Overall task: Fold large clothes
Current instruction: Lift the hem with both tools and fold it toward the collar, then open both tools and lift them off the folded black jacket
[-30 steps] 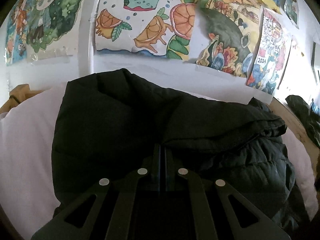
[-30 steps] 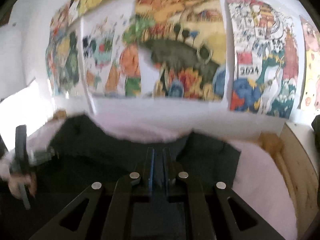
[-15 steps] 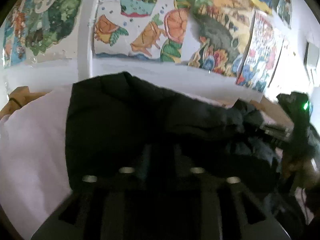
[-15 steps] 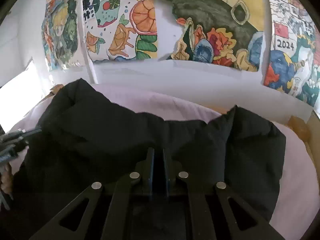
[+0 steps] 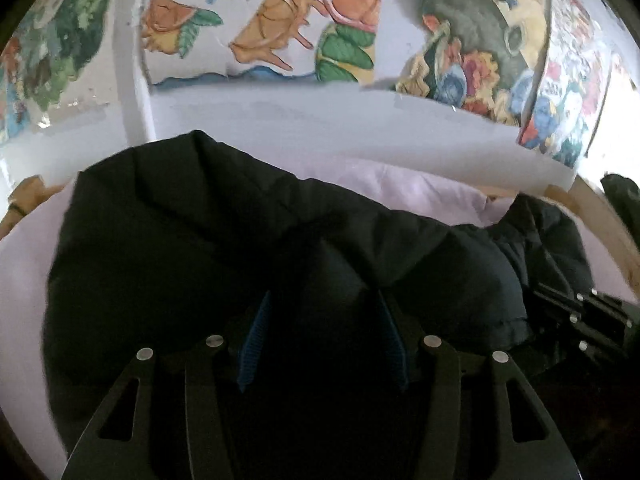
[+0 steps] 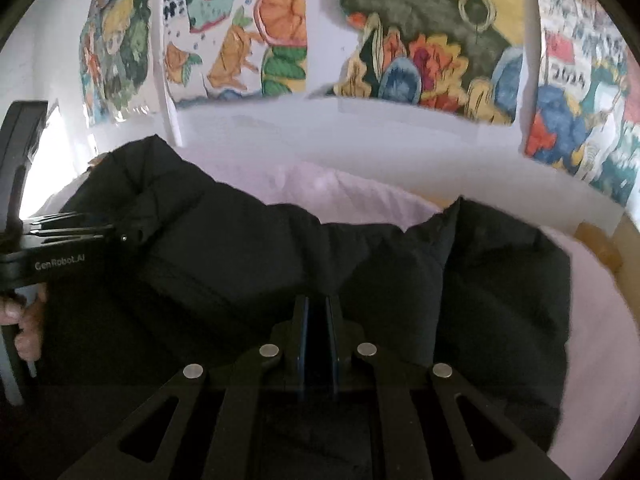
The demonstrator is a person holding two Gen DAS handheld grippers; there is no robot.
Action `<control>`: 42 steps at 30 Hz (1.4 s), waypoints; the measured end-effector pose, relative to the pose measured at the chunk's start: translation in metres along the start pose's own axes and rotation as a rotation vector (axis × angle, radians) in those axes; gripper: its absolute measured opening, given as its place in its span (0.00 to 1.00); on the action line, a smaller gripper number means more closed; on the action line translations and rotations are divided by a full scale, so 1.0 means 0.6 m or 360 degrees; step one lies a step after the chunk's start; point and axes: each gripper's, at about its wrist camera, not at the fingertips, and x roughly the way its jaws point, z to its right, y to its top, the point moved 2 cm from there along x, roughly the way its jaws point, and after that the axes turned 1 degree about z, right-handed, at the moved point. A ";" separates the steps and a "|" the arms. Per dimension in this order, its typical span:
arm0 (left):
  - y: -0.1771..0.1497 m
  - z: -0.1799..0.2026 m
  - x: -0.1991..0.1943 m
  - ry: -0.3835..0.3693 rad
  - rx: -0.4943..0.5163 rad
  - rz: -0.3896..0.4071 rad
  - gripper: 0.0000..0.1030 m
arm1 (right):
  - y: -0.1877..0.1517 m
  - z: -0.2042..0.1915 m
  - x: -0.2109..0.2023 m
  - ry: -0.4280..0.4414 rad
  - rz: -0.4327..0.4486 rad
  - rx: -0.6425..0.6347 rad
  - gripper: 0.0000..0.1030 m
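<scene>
The left gripper (image 5: 322, 340) has its jaws apart and opening, its blue pads (image 5: 252, 344) clear of the black jacket (image 5: 180, 248) below them, with nothing pinched. The right gripper (image 6: 316, 336) has its jaws drawn together on a fold of the jacket (image 6: 240, 256). The jacket lies bunched across a pale pink sheet (image 6: 352, 196), which covers the bed. A hand (image 6: 26, 320) holds the left gripper's handle. Behind, colourful posters (image 6: 420, 48) cover the white wall (image 5: 320, 116).
</scene>
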 end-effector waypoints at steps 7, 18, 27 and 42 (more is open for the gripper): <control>-0.027 -0.021 0.052 -0.0070 -0.0005 0.0055 0.46 | -0.029 0.031 0.076 0.0099 -0.0016 0.0134 0.06; -0.040 -0.018 0.072 -0.0053 0.0023 0.0114 0.47 | -0.045 0.039 0.095 0.0128 0.0006 0.0175 0.06; -0.029 -0.016 0.046 -0.0147 -0.0023 0.0050 0.58 | -0.041 0.032 0.060 0.0057 0.0005 0.0224 0.08; -0.078 0.013 -0.076 0.0077 0.0162 -0.0181 0.76 | -0.049 0.036 -0.061 0.0002 -0.0223 0.0359 0.75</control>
